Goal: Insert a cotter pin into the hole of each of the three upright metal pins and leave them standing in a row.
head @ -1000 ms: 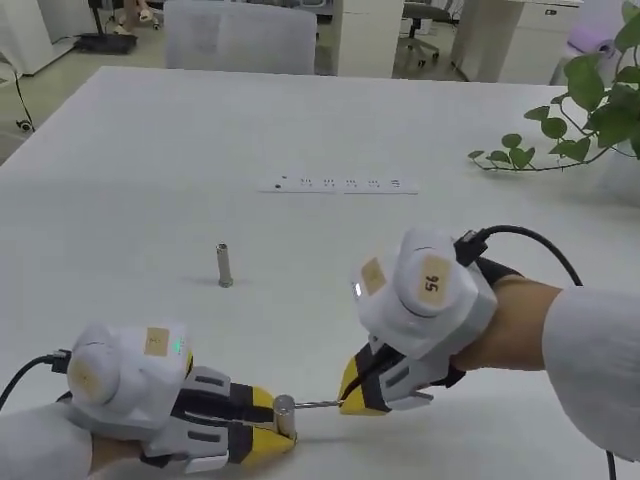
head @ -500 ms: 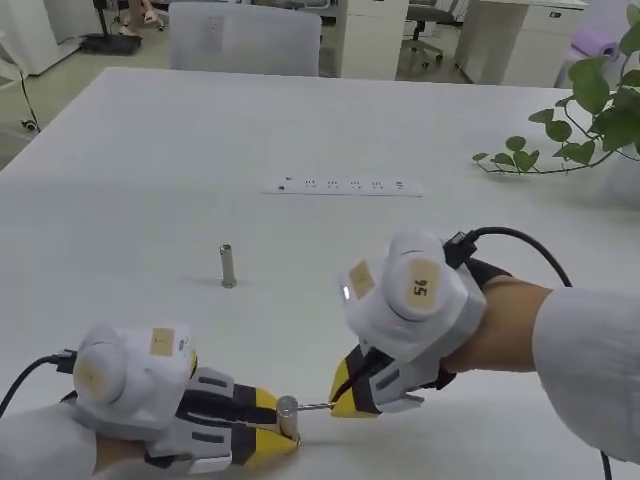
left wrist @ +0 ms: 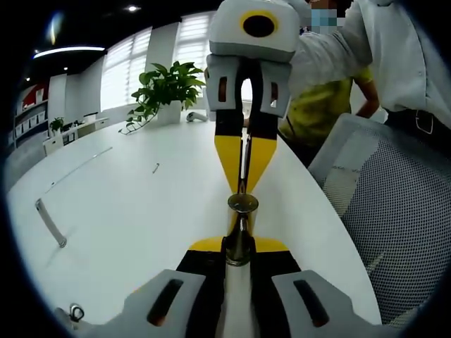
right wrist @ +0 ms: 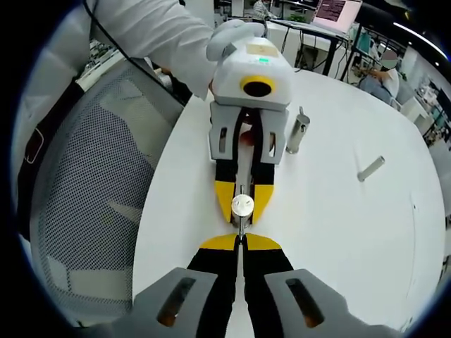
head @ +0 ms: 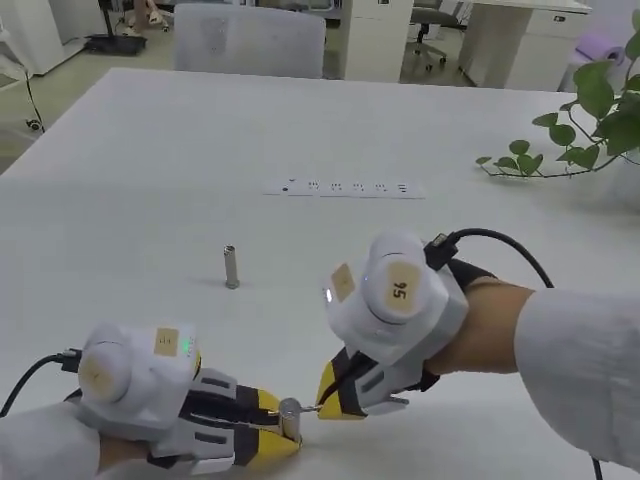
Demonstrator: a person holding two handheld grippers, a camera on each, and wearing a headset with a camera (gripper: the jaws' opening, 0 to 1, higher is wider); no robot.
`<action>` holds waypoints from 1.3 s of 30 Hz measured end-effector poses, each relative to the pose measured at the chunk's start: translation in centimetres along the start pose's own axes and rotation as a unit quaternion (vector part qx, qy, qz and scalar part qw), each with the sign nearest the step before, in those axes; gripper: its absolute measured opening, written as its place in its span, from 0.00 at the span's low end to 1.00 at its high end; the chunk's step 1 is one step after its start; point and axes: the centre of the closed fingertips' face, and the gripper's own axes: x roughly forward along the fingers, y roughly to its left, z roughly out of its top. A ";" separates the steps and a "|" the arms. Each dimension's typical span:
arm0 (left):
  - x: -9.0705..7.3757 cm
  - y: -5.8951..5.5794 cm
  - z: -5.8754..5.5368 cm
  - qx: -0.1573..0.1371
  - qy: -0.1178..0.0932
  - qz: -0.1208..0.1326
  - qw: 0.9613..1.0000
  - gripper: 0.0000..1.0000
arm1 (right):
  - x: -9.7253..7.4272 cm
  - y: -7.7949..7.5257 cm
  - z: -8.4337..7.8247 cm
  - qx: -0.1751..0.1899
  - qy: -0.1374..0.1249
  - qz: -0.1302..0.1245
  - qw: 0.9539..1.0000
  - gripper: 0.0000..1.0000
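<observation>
My left gripper point(head: 270, 432) clamps the near metal pin point(head: 289, 416), right gripper point(head: 331, 400) pinches cotter pin point(head: 309, 408) at its hole; next: push straight through.

Shiny metal pin point(head: 289, 410) (matt tabletop point(head: 150, 180))

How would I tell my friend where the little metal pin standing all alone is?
On the big white table, find the flat strip of sockets in the middle. Nearer the person than that stands a short grey metal pin, upright on bare table. Unlike the pin clamped in the left gripper, nothing touches it.
</observation>
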 end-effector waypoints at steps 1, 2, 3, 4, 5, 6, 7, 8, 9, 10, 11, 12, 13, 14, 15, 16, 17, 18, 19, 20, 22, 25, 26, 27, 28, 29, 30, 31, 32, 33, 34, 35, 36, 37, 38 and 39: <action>0.0 0.0 0.0 0.000 0.000 0.000 1.000 0.11 | 0.1 0.0 0.1 -0.001 0.000 0.001 1.000 0.02; 0.0 0.0 0.0 0.000 0.000 0.000 1.000 0.11 | 0.1 0.0 0.2 -0.001 0.000 0.001 1.000 0.02; 0.0 0.0 0.0 0.000 0.000 0.000 1.000 0.11 | 0.2 0.0 0.3 -0.002 0.000 0.002 1.000 0.02; 0.0 0.0 0.0 0.000 0.000 0.000 1.000 0.11 | 0.2 0.0 0.4 -0.003 0.000 0.002 1.000 0.02; 0.0 0.0 0.0 0.000 0.000 0.000 1.000 0.11 | 0.3 0.0 0.5 -0.004 0.001 0.003 1.000 0.02; 0.0 0.0 0.0 0.000 0.000 0.000 1.000 0.11 | 0.4 0.0 0.5 -0.006 0.002 0.003 1.000 0.02; 0.0 0.0 0.0 0.000 0.001 0.000 1.000 0.11 | 0.4 -0.1 0.6 -0.008 0.003 0.003 1.000 0.02; 0.0 0.0 0.0 0.000 0.001 0.000 1.000 0.11 | 0.4 -0.1 0.6 -0.009 0.004 0.003 1.000 0.02; 0.0 0.0 0.0 0.000 0.001 0.000 1.000 0.11 | 0.5 -0.1 0.7 -0.010 0.004 0.004 1.000 0.02; 0.0 0.0 0.0 0.000 0.001 0.000 1.000 0.11 | 0.5 -0.1 0.7 -0.010 0.004 0.004 1.000 0.02; 0.1 0.0 0.0 0.000 0.001 0.000 1.000 0.11 | 0.5 -0.1 0.7 -0.010 0.005 0.004 1.000 0.02; 0.1 0.0 0.0 0.000 0.001 0.000 1.000 0.11 | 0.5 -0.1 0.7 -0.010 0.006 0.004 1.000 0.02; 0.1 0.0 0.0 0.001 0.001 -0.001 1.000 0.11 | 0.6 -0.1 0.7 -0.010 0.006 0.005 1.000 0.02; 0.1 0.0 0.0 0.001 0.001 -0.001 1.000 0.11 | 0.6 -0.1 0.7 -0.011 0.007 0.006 1.000 0.02; 0.1 -0.1 0.0 0.001 0.001 -0.002 1.000 0.11 | 0.6 -0.1 0.7 -0.013 0.007 0.006 1.000 0.02; 0.1 -0.1 0.0 0.000 0.001 -0.002 1.000 0.11 | 0.6 -0.1 0.8 -0.014 0.006 0.007 1.000 0.02; 0.2 -0.1 0.0 0.001 0.001 -0.003 1.000 0.11 | 0.6 -0.1 0.9 -0.016 0.006 0.008 1.000 0.03; 0.2 -0.1 0.0 0.001 0.001 -0.003 1.000 0.11 | 0.7 0.0 0.9 -0.015 0.008 0.008 1.000 0.03; 0.2 -0.1 0.0 0.001 0.001 -0.003 1.000 0.11 | 0.7 0.0 1.0 -0.018 0.007 0.009 1.000 0.03; 0.2 0.0 0.0 0.001 0.001 -0.003 1.000 0.11 | 0.7 0.0 1.0 -0.018 0.007 0.009 1.000 0.03; 0.2 0.0 0.0 0.000 0.001 -0.003 1.000 0.11 | 0.7 -0.1 1.0 -0.016 0.007 0.009 1.000 0.03; 0.2 0.0 0.0 0.000 0.000 -0.003 1.000 0.11 | 0.6 -0.1 0.9 -0.014 0.007 0.010 1.000 0.03; 0.2 0.0 0.0 0.000 0.000 -0.003 1.000 0.11 | 0.6 -0.1 0.9 -0.012 0.007 0.010 1.000 0.03; 0.2 0.0 0.0 0.000 0.000 -0.003 1.000 0.11 | 0.6 -0.1 0.9 -0.009 0.006 0.011 1.000 0.03; 0.2 0.0 0.0 0.000 0.000 -0.004 1.000 0.11 | 0.6 -0.1 0.9 -0.007 0.006 0.011 1.000 0.03; 0.2 0.0 0.0 0.000 0.000 -0.003 1.000 0.11 | 0.6 -0.1 0.9 -0.007 0.005 0.012 1.000 0.03; 0.2 0.0 0.0 0.000 0.000 -0.003 1.000 0.11 | 0.6 -0.1 0.9 -0.007 0.005 0.012 1.000 0.04; 0.2 0.0 0.0 0.000 0.000 -0.003 1.000 0.11 | 0.6 -0.1 0.9 -0.007 0.005 0.013 1.000 0.04; 0.2 0.1 0.0 0.000 -0.001 -0.003 1.000 0.11 | 0.6 0.0 0.8 -0.005 0.004 0.017 1.000 0.05; 0.2 0.1 0.0 -0.001 -0.001 -0.003 1.000 0.11 | 0.6 0.0 0.8 -0.004 0.003 0.018 1.000 0.05; 0.3 0.1 0.0 0.000 -0.001 -0.003 1.000 0.11 | 0.6 0.1 0.8 -0.002 0.001 0.022 1.000 0.07; 0.3 0.1 0.0 -0.001 -0.001 -0.004 1.000 0.11 | 0.6 0.1 0.9 -0.002 -0.001 0.022 1.000 0.10; 0.3 0.1 0.0 0.000 -0.001 -0.004 1.000 0.11 | 0.5 0.1 1.0 -0.001 -0.003 0.020 1.000 0.13; 0.2 0.1 0.0 0.000 -0.001 -0.004 1.000 0.11 | 0.5 0.0 0.9 -0.002 -0.001 0.018 1.000 0.14; 0.2 0.1 0.0 0.000 -0.001 -0.004 1.000 0.11 | 0.5 0.0 0.8 -0.004 0.001 0.017 1.000 0.14; 0.2 0.1 0.0 0.000 -0.001 -0.003 1.000 0.11 | 0.5 0.0 0.8 -0.003 0.001 0.017 1.000 0.14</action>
